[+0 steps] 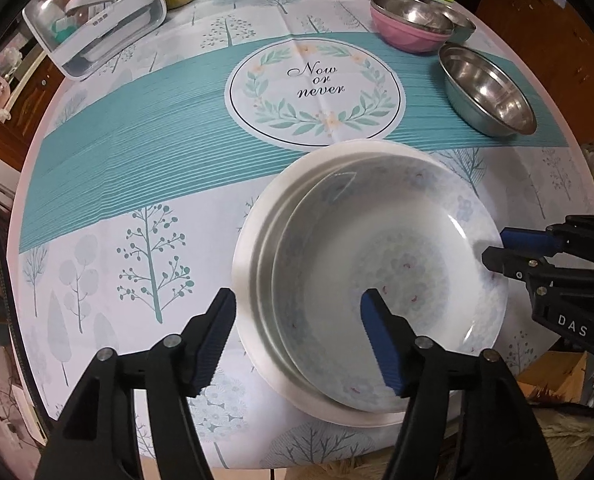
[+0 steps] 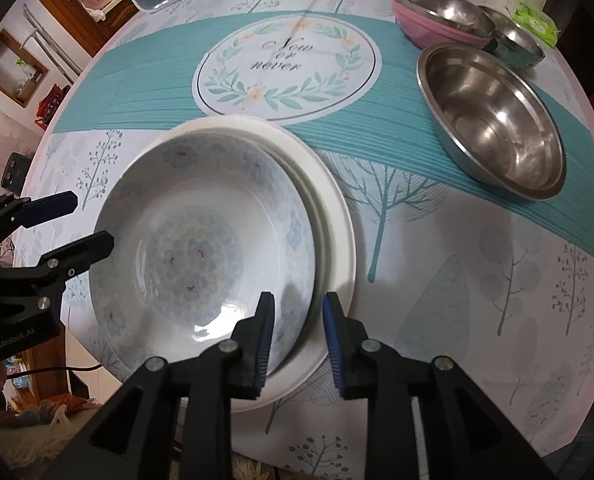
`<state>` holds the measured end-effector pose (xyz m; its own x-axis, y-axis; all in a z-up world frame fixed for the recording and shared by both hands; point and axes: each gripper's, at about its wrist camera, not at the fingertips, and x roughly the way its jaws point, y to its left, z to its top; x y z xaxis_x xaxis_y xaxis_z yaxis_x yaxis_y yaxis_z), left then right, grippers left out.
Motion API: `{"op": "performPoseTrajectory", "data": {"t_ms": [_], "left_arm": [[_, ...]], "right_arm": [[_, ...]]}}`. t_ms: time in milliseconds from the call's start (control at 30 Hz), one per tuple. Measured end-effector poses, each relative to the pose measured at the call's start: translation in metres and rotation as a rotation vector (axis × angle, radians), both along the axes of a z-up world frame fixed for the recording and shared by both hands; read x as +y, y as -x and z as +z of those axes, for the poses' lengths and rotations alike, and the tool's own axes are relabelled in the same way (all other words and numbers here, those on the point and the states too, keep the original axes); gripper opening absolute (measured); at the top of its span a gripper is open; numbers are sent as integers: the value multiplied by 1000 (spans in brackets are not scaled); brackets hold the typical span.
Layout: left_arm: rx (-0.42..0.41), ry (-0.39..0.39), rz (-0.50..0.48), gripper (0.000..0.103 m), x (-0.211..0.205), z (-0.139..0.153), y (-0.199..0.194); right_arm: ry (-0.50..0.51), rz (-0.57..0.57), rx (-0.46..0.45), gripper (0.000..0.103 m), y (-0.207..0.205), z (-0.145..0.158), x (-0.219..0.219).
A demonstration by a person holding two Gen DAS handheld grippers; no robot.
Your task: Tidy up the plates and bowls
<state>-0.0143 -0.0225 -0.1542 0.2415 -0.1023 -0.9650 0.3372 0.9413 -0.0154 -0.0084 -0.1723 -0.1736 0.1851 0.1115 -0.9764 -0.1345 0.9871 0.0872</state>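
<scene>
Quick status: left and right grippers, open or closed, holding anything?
Left gripper: open, holding nothing, jaws straddling the near rim of the floral plate.
Right gripper: open, holding nothing, jaws either side of that plate's rim.

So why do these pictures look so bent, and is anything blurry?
Left wrist view: fisheye bends the round table, dark corners, plate stack smeared at its left rim. Right wrist view: same bending, glare in the floral bowl, steel bowl sharp.
</scene>
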Motion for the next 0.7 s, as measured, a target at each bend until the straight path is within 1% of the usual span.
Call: {"op": "performPoseTrajectory", "data": {"t_ms": [100, 367, 533, 700], "left_arm": [[5, 19, 13, 70, 1, 3, 0], [4, 53, 19, 70, -5, 11, 0], [-16, 62, 1, 71, -17, 20, 4], [-59, 85, -4, 70, -31, 36, 3]], "right_arm": [[-1, 2, -14, 25, 1, 5, 0], [-11, -4, -39, 25, 8, 14, -4], [-20, -21, -63, 25, 16, 23, -12], [-37, -47, -99, 25, 24, 36, -23]]}}
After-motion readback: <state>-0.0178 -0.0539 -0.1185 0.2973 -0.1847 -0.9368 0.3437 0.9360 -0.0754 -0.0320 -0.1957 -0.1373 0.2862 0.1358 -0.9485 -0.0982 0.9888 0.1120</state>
